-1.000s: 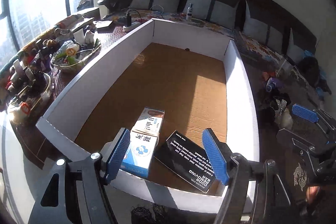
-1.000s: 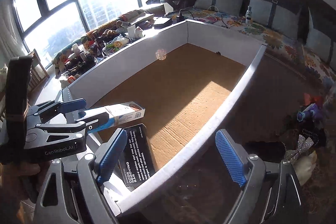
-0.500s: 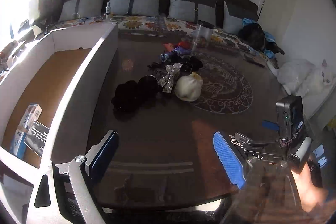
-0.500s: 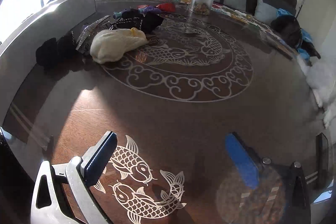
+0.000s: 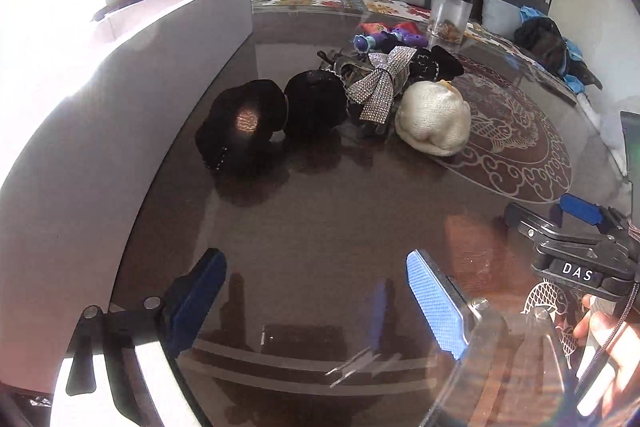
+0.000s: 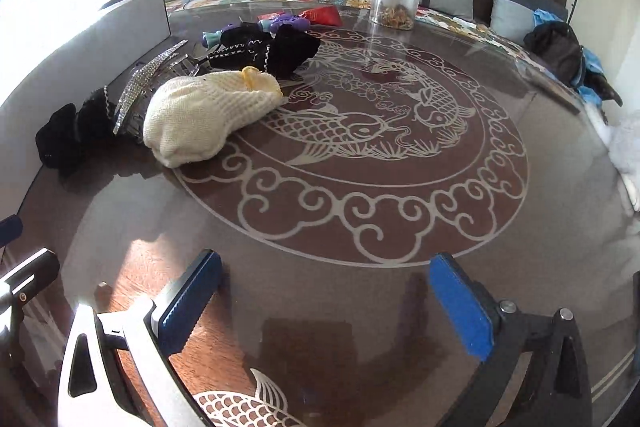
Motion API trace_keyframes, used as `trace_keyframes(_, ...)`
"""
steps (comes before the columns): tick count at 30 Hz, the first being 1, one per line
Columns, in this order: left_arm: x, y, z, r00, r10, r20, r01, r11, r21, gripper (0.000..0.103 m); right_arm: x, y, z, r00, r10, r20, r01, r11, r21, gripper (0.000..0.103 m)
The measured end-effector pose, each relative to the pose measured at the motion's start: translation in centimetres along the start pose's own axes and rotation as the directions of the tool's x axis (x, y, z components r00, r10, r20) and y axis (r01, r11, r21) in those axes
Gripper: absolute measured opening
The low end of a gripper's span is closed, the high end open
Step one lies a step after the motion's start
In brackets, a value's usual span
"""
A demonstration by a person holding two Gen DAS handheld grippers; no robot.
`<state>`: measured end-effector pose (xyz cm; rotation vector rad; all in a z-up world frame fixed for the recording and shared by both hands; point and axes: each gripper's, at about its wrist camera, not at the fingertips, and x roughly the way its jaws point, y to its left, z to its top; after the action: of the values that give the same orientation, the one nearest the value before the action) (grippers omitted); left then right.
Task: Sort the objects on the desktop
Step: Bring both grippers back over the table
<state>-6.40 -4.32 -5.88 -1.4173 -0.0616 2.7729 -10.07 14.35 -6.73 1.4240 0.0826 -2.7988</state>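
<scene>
now both tools tilt down, jaws wide.

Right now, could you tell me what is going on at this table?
A person is sorting loose items off a glass-topped table, holding a two-finger gripper in each hand. The left gripper and the right gripper are both open and empty, and their jaws have just been opening. A pile waits beside the white-walled box: a cream knitted hat, a rhinestone bow and black velvet hair accessories. Nothing from the pile is gripped yet.
</scene>
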Motion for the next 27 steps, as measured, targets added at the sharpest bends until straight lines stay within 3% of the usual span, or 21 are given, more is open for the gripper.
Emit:
trace_keyframes(2,0.4,0.3,0.1,1.0,-0.004,-0.011,0.004,0.999,-0.041,0.092,0.1,-0.5,-0.1,0.999,0.035,-0.008,-0.035,0.999,0.028,0.103)
trace_keyframes(6,0.6,1.1,0.2,1.0,-0.027,-0.007,0.026,0.994,-0.108,0.092,0.2,-0.2,0.0,1.0,0.025,-0.01,-0.025,0.999,0.021,0.103)
trace_keyframes(16,0.1,-0.6,-0.5,1.0,0.01,0.021,-0.01,1.0,-0.003,0.092,0.2,-0.2,0.0,1.0,0.026,-0.01,-0.026,0.999,0.02,0.103)
trace_keyframes(27,0.4,-0.4,-1.0,0.999,0.041,0.019,-0.041,0.999,-0.009,0.092,0.2,-0.3,0.0,1.0,0.027,-0.01,-0.027,0.999,0.02,0.103)
